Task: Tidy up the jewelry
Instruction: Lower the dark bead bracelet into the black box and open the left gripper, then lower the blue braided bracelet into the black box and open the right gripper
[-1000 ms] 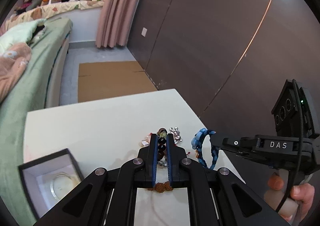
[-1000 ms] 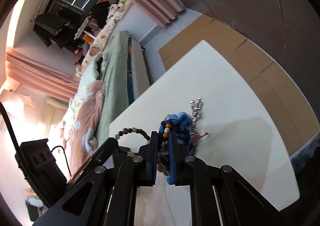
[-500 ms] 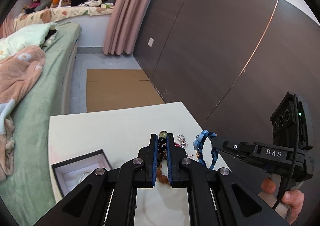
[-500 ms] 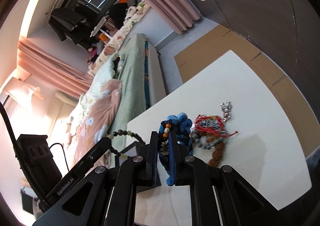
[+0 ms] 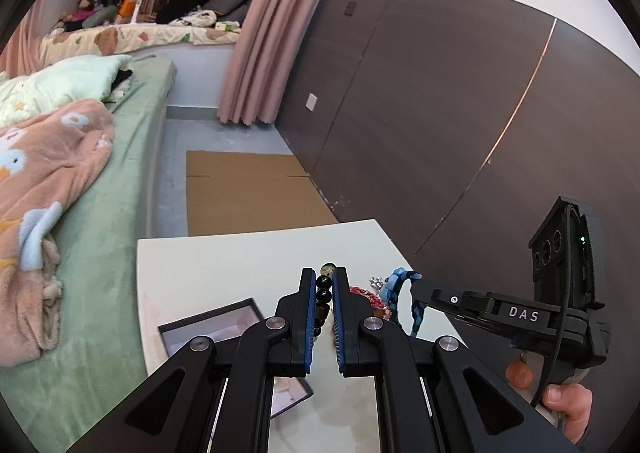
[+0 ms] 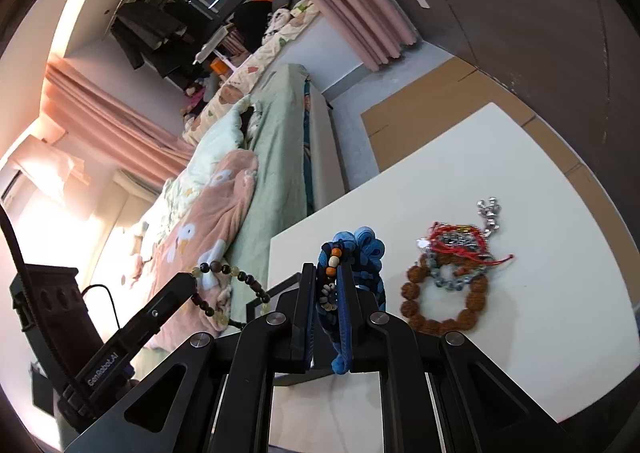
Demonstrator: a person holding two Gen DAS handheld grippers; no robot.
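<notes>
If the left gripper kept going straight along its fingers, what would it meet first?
Probably nothing close: the left gripper, shut on the dark round-bead bracelet, points above the white tabletop toward the flattened brown cardboard on the floor. Depth is unclear.

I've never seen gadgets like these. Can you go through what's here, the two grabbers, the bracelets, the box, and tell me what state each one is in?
left gripper: shut on the dark bead bracelet, lifted off the table.
right gripper: shut on the blue braided bracelet, held in the air.
brown bead bracelet: lying flat on the table, in the leftover pile.
red cord and silver chain: tangled, resting across the brown beads.
jewelry box: open, lid off.
</notes>
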